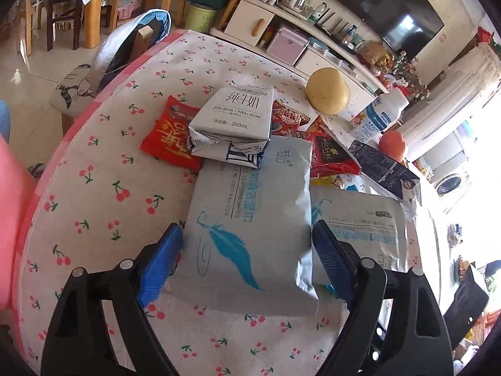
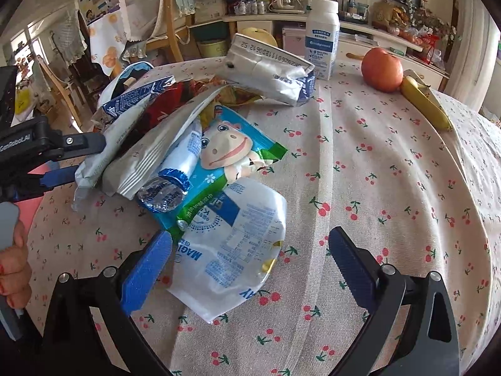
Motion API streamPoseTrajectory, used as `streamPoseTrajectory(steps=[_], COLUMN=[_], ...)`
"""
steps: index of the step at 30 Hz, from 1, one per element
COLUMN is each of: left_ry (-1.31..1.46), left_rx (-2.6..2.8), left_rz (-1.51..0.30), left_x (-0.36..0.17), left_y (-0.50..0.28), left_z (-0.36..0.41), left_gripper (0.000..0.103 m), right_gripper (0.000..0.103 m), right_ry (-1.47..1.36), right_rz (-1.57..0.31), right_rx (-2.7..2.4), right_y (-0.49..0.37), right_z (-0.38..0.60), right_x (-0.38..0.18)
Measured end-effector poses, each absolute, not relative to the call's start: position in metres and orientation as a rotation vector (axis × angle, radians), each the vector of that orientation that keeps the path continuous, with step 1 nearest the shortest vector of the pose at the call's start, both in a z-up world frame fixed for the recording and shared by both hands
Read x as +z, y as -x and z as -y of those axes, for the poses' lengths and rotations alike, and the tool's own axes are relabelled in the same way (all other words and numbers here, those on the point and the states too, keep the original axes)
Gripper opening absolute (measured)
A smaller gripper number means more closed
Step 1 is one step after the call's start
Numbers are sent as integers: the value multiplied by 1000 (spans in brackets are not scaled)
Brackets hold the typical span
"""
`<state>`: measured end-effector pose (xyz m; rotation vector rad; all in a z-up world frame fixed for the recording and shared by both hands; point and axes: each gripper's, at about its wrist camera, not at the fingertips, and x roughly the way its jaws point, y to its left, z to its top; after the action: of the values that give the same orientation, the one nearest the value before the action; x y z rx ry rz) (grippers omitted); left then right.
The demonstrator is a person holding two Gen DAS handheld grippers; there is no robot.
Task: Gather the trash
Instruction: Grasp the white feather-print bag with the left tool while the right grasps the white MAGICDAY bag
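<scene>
A pile of trash lies on the cherry-print tablecloth (image 1: 103, 188). In the left wrist view my left gripper (image 1: 247, 238) is open, its blue fingers either side of a grey wet-wipe packet with a blue feather (image 1: 250, 219). Beyond it lie a crushed milk carton (image 1: 233, 116), a red snack wrapper (image 1: 169, 134) and a second wipe packet (image 1: 360, 228). In the right wrist view my right gripper (image 2: 250, 250) is open around a white "MAGIC" wrapper (image 2: 235, 244). A cartoon-cow wrapper (image 2: 228, 153), a small foil-lidded bottle (image 2: 166, 188) and the milk carton (image 2: 269, 75) lie behind it.
A white yogurt bottle (image 2: 322, 40), an orange (image 2: 382, 69) and a banana (image 2: 426, 106) stand at the far right of the table. A pomelo (image 1: 327, 91) sits at the far edge. A stool (image 1: 75, 87) and chairs stand beyond the table's left edge.
</scene>
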<state>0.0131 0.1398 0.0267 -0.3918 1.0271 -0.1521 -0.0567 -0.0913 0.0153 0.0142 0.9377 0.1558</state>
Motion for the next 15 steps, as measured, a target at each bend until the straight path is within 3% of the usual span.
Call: streamPoseTrajectory(steps=[9, 10, 11, 13, 15], left_ry=[322, 327, 327, 327, 330], left_rx=[-119, -119, -118, -119, -123], left_rz=[-1037, -1033, -1028, -1017, -1011], left_x=[14, 14, 14, 15, 15], left_y=[-25, -24, -24, -21, -19], left_z=[-135, -135, -136, -136, -137], left_gripper=[87, 85, 83, 80, 79], right_gripper=[97, 93, 80, 67, 64], right_ry=[7, 14, 23, 51, 62], right_rz=[-946, -944, -946, -957, -950], right_rx=[148, 148, 148, 136, 130], right_y=[55, 55, 55, 54, 55], right_z=[88, 87, 87, 85, 85], right_x=[13, 14, 13, 11, 11])
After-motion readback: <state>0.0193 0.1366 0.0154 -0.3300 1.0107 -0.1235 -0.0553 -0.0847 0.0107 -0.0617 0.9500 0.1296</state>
